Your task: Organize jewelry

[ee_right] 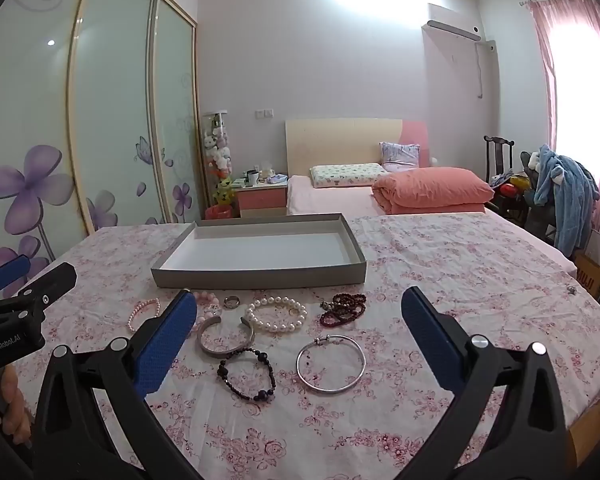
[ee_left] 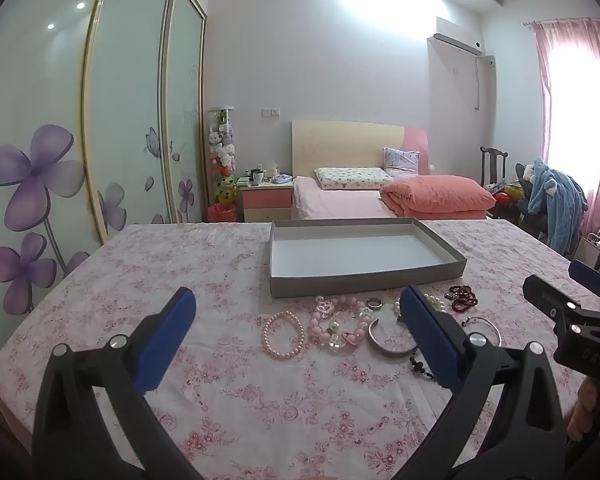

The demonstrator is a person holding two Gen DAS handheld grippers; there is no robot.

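reading "genrobot.ai" on its housing, left claw (ee_left: 296,332) and right claw (ee_right: 298,332) hover released over bracelets.

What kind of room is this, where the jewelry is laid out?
Most likely a home bedroom. A made bed with a folded salmon quilt stands behind the work surface, a nightstand beside it, and a sliding-door wardrobe with purple flower decals lines the wall.
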